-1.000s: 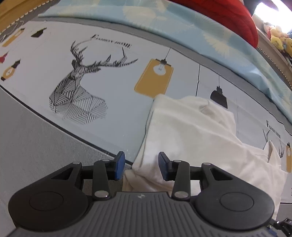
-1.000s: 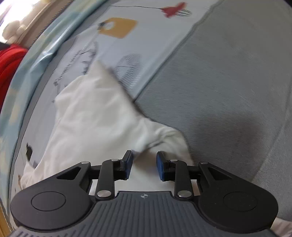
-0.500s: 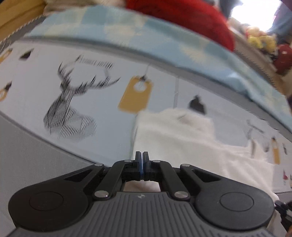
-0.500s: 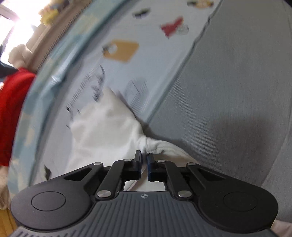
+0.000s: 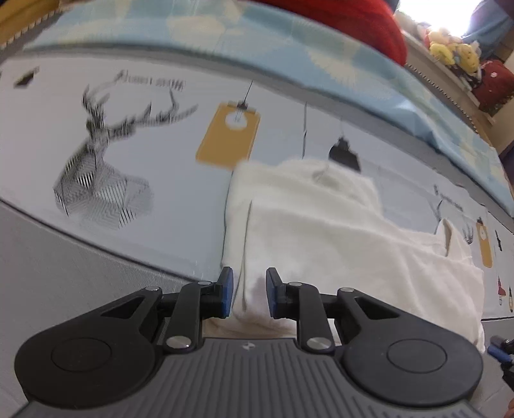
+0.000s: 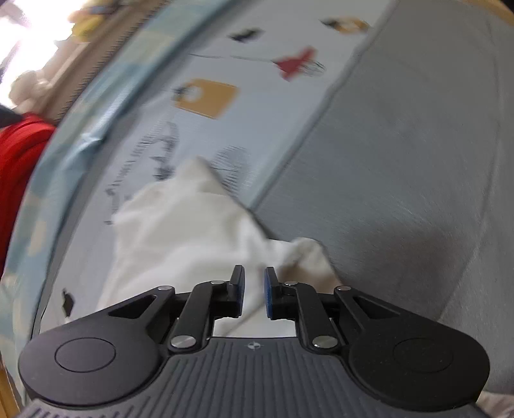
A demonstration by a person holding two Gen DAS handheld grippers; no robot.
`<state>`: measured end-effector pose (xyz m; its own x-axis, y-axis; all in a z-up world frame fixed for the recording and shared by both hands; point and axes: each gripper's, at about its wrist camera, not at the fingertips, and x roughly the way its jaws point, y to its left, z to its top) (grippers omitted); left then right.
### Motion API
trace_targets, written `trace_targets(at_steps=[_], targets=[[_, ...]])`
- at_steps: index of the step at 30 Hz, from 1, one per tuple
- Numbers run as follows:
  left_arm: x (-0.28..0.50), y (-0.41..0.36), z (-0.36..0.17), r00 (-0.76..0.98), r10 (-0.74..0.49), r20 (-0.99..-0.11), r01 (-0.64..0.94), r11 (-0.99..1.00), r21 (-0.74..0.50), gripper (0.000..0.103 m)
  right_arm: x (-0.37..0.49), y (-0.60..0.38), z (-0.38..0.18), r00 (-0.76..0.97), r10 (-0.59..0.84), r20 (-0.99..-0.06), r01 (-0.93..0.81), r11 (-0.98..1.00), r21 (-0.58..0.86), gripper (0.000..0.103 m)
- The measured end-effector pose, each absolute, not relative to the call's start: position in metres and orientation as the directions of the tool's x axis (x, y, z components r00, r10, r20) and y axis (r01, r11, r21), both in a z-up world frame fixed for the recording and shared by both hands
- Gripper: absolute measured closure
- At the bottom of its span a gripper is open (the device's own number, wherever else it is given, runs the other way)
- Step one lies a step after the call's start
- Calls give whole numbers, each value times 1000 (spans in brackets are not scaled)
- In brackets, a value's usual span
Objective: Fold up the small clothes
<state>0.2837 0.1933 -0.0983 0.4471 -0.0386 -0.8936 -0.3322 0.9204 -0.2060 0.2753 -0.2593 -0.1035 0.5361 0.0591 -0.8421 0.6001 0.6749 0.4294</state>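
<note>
White cotton, a small garment (image 5: 337,231), lies rumpled on the printed sheet (image 5: 160,154), its near hem running under both tools. Half a second ago both pairs of tongs were pressed nearly together over that hem; now each is spreading. The left gripper (image 5: 246,294) has its blue pads apart with a fold of the cloth's left edge showing in the gap, the pads not pressing it. The right gripper (image 6: 254,295) is parting too, narrower, with white fabric behind the gap and no pinch that I can see. The garment itself sits much where it did a second ago, a bunched corner (image 6: 305,254) at about 1 o'clock from the right tongs.

The bedding is pale blue-grey with a line-drawn stag (image 5: 102,167) at 10 o'clock from the left gripper and a mustard lamp motif (image 5: 229,135) at 12 o'clock, both blurred. A plain grey cover (image 6: 401,160) fills the right wrist view from 12 to 3 o'clock. Beyond the sheet runs a light-blue quilt (image 5: 289,41), then a red cushion (image 5: 353,19) at 1 o'clock, and yellow soft toys (image 5: 453,51) by a bright window at 2 o'clock.
</note>
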Motion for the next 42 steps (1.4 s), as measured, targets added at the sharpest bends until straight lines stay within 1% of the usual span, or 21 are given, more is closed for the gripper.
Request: trace_targets(at_steps=[2,4,5,9,12,14,15,16,18,19,22,23,25,27,28,30,32,33,36,39,42], targets=[[286,190,-107,427,-62,-902,-321,922,-216,80,278,-253,-98,565,69,-822,551,710,438,88],[287,185,-108,416,-43,-909,-291,940,-177,102,282,-253,-98,568,60,-821,539,727,426,85],[285,186,-105,421,-16,-907,-293,944,-153,102,286,-254,-101,566,69,-822,532,731,428,83],[271,193,-71,468,-2,-883,-340,923,-182,102,295,-263,-116,530,94,-843,547,722,425,81],[274,188,-85,383,27,-923,-335,936,-111,102,297,-266,-129,494,111,-862,583,693,423,80],[277,183,-95,349,93,-933,-332,943,-30,102,295,-270,-136,469,109,-876,607,681,410,81],[276,180,-90,386,128,-914,-329,944,-6,101,294,-271,-137,469,109,-877,609,679,410,81],[276,179,-83,431,124,-894,-321,947,-23,101,293,-270,-136,470,105,-877,610,680,408,81],[276,177,-75,499,45,-866,-278,954,-111,98,292,-268,-129,479,82,-874,605,690,397,81],[277,176,-80,498,12,-867,-261,956,-137,97,292,-266,-125,489,64,-870,595,704,387,80],[282,181,-123,337,-7,-942,-301,947,-115,99,295,-264,-123,496,41,-867,573,734,363,80],[280,185,-130,328,-27,-944,-309,941,-135,99,296,-266,-128,481,45,-875,584,728,359,81],[280,186,-117,351,-21,-936,-317,938,-140,98,292,-271,-134,462,65,-884,606,705,369,81],[279,182,-98,435,-9,-901,-280,949,-145,91,290,-269,-127,477,51,-877,598,712,367,80],[278,181,-94,454,-6,-891,-269,952,-143,85,290,-267,-123,491,39,-870,582,729,360,79],[276,185,-107,392,8,-920,-297,947,-119,81,292,-263,-121,506,23,-862,539,772,337,78],[271,189,-132,283,12,-959,-326,942,-85,72,292,-268,-134,454,68,-888,555,758,342,78],[267,190,-133,277,10,-961,-332,939,-86,69,290,-270,-139,444,90,-892,563,746,355,79],[259,176,-90,376,51,-925,-283,957,-62,71,284,-266,-120,454,45,-890,550,772,319,77],[237,160,-43,548,69,-833,-204,977,-53,70,270,-265,-78,563,43,-825,483,793,371,77],[215,145,-23,535,71,-842,-161,987,-20,71,250,-265,-37,656,37,-754,394,835,383,77]])
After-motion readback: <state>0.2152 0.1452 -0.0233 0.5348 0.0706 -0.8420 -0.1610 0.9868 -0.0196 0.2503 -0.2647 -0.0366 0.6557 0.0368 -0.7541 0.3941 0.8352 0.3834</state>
